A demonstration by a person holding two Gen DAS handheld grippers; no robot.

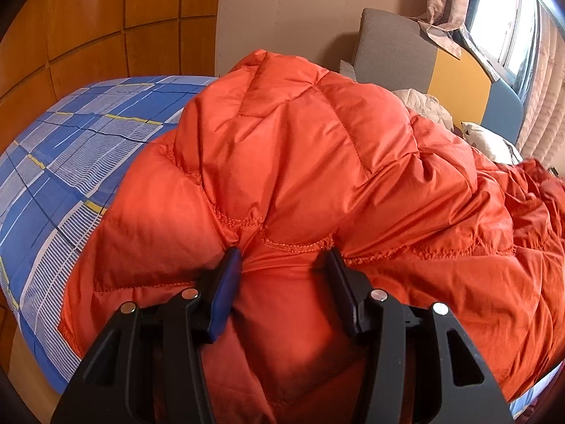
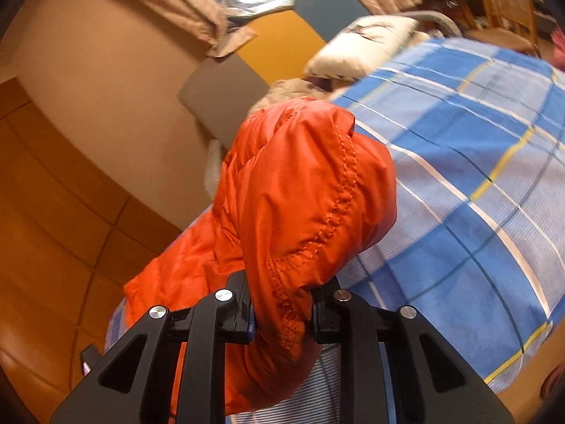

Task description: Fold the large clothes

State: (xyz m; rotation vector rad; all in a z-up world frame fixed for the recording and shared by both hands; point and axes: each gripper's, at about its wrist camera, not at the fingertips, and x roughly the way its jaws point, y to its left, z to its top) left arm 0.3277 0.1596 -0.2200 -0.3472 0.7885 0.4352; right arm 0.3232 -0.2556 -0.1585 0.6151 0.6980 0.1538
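Observation:
A puffy orange quilted jacket lies heaped on a bed with a blue checked sheet. My left gripper presses down into the near part of the heap, and a thick fold of the jacket bulges between its blue-padded fingers. In the right wrist view, another part of the jacket, with a stitched hem, hangs lifted above the sheet. My right gripper is shut on that bunched fabric. Pale fur trim peeks out behind it.
A padded headboard in grey, yellow and blue panels stands at the bed's far end. A white pillow and a cream quilt lie near it. Wooden panelling lines the left side; curtains and a window are to the right.

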